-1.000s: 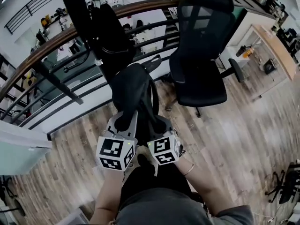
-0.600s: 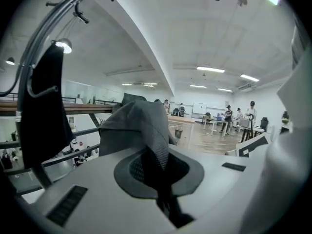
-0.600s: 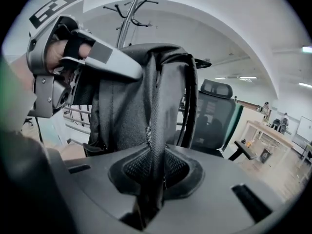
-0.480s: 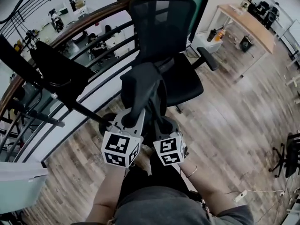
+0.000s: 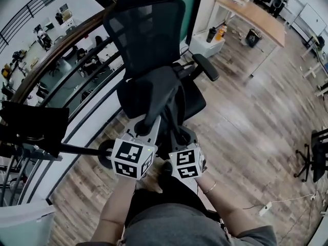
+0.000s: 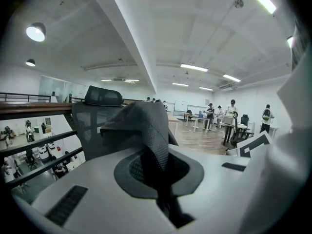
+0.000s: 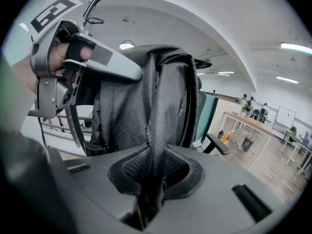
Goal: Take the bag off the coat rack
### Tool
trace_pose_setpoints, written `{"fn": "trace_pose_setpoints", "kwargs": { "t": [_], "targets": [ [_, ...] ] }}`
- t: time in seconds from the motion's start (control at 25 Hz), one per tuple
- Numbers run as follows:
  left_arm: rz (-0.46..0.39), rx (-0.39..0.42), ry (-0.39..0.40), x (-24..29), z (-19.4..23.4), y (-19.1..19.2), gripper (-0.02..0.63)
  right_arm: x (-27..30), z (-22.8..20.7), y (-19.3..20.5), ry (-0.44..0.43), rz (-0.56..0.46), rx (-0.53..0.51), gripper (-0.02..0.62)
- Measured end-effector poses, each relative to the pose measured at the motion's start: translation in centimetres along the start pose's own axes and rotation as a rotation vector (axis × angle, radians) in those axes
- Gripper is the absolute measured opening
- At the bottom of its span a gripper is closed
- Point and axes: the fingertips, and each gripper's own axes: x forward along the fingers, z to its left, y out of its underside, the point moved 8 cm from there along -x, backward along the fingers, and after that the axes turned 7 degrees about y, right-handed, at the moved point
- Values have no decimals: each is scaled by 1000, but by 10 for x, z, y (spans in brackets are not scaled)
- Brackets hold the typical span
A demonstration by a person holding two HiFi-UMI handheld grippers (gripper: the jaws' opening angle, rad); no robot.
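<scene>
The left gripper (image 5: 147,121) has its fingers (image 6: 97,189) pinched shut on the black backpack's (image 5: 154,88) top fold. The right gripper (image 5: 178,133) clamps a strap. The backpack has swung clear of the coat rack (image 5: 77,148), now well apart, toward the office chair (image 5: 148,29). Removal looks done.

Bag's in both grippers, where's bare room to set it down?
Bare wood floor right of the office chair, out to the desk. Crowded left: coat rack and railing. The bag hides most of the seat.
</scene>
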Motion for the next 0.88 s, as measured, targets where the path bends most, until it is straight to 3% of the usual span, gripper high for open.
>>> {"fn": "trace_pose_setpoints", "kwargs": {
  "t": [0.36,0.88],
  "targets": [
    [-9,28,12,84,30,-35,26,60,-65,-26,50,-8,40,51],
    [9,19,71,180,115,-48,26,166,-108,-49,124,48,126,51]
  ]
}}
